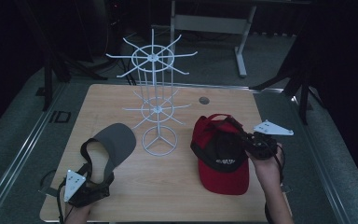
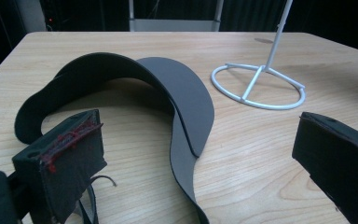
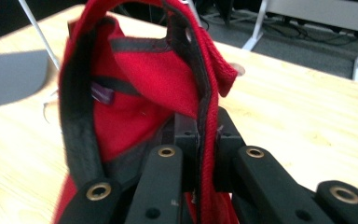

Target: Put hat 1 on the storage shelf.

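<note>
Pale wood grain covers the bench [image 1: 177, 186], on which everything is set. At about seven o'clock on it the left tongs [image 1: 91, 189] are held low by a hand at the near edge, a grey three-cornered plate riding on top; in the left gripper view the two black jaws are seen wide apart, nothing between them, with the dark strap of a grey visor [image 2: 186, 100] curving across the wood just ahead of them. From above, the grey visor [image 1: 114, 142] is seen lying at about nine o'clock, its brim pointed toward the far side and its band looping back to the left tongs. At about four o'clock a red cap [image 1: 221, 156] rests on the bench, brim toward the near edge, white lettering on its black front panel. The right tongs [image 1: 249, 140] are held at its right side by a hand [image 1: 265, 165]; in the right gripper view the jaws are closed tight on the cap's red, black-edged rim [image 3: 200, 107], which is lifted and folded above them. Farther off, near the middle of the bench, a white wire rack [image 1: 156, 109] stands upright on a ring base, with radiating prongs in two tiers. Beyond it, a small round grommet [image 1: 204, 100] is set in the wood at about one o'clock.
</note>
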The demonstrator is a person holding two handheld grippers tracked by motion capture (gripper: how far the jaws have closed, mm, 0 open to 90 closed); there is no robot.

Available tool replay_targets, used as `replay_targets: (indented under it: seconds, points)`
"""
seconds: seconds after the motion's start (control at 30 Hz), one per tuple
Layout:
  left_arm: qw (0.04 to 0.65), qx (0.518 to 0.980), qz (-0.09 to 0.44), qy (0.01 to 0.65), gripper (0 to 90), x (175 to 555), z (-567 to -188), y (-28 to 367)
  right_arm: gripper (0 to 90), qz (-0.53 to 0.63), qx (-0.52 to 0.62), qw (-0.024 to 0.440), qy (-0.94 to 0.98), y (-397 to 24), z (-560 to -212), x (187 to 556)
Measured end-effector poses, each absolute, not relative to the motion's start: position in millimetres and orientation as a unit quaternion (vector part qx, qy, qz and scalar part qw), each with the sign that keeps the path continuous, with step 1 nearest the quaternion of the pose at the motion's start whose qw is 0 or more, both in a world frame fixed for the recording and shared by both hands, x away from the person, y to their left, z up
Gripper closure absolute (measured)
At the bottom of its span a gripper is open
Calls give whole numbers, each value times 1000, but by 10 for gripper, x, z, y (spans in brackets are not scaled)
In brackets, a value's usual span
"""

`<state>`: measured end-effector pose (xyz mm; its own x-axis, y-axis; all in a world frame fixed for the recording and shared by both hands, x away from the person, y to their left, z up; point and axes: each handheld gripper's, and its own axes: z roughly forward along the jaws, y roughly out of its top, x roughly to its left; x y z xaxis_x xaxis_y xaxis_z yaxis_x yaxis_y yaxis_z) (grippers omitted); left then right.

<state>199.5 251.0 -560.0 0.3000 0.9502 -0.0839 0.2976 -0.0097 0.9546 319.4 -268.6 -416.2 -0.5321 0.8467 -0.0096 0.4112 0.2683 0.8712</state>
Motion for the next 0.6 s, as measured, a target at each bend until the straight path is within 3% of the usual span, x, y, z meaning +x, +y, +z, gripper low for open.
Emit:
replay_targets:
  seconds: [0.6]
  points:
    - [510, 657, 301, 468, 24, 2008, -5566, 2453, 844, 483, 389, 275, 735, -2648, -3766, 2943]
